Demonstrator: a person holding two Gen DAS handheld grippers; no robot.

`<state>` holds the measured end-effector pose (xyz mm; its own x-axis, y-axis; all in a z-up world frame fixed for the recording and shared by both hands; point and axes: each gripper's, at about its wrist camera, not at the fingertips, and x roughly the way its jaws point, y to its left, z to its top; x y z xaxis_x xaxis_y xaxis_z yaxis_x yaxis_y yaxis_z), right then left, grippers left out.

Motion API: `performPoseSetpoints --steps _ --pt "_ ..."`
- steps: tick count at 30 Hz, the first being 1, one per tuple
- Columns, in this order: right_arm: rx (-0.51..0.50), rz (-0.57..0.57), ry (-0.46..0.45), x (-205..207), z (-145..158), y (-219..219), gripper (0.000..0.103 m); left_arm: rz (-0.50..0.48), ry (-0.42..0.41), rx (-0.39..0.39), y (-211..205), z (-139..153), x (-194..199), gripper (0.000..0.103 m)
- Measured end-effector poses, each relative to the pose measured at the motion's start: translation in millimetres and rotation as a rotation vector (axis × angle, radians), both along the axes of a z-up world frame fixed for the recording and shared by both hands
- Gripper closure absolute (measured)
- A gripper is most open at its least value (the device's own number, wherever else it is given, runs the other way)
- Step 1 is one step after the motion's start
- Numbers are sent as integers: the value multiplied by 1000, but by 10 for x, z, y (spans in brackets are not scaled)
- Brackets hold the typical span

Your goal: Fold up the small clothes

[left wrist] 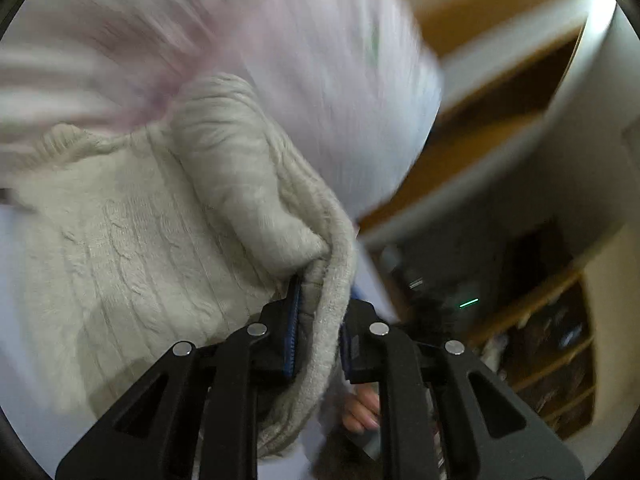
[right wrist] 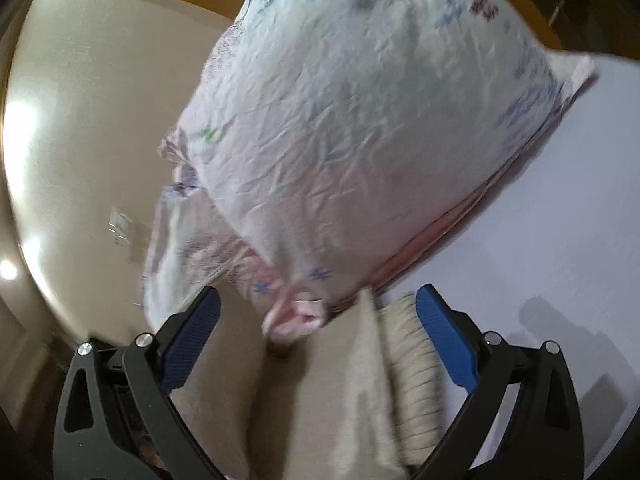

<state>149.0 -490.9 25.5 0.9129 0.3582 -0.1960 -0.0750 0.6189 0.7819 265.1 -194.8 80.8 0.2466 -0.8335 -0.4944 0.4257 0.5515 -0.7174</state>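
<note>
The left gripper point(left wrist: 318, 336) has its fingers point(left wrist: 289, 332) clamped on the rolled edge of a cream cable-knit sweater point(left wrist: 132, 248), with only a narrow strip of knit caught between the blue pads; the rest of the garment spreads out ahead and to the left of them. That thin bite looks like the main risk: bulky, springy knit could slip out if the pull gets sharp, and the heavy blur suggests the hand is moving fast. A person's hand point(left wrist: 362, 410) shows just behind the right-hand finger, close to the hanging fabric. The right gripper point(right wrist: 318, 336) has its fingers point(right wrist: 444, 336) spread wide and holds nothing, though the sweater's ribbed edge point(right wrist: 412, 364) lies just inside the right-hand finger. Beyond its fingertips a printed white garment point(right wrist: 360, 128) billows, its pink trim dangling near the gap, so closing now could well catch the wrong cloth or both layers together. The pale counter point(right wrist: 580, 200) lies past the right-hand finger.
</note>
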Motion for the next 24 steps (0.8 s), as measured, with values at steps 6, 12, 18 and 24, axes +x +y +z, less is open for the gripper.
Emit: performPoseSetpoints --steps 6,12,18,24 --pt "25 30 51 6 -7 -143 3 -131 22 -70 -245 2 -77 71" --pt "-10 239 294 377 -200 168 2 201 -138 190 789 119 -193 21" --pt "-96 251 404 485 -347 345 2 182 67 291 964 -594 -216 21" --pt "-151 265 400 480 -379 495 46 149 108 233 763 -779 -299 14"
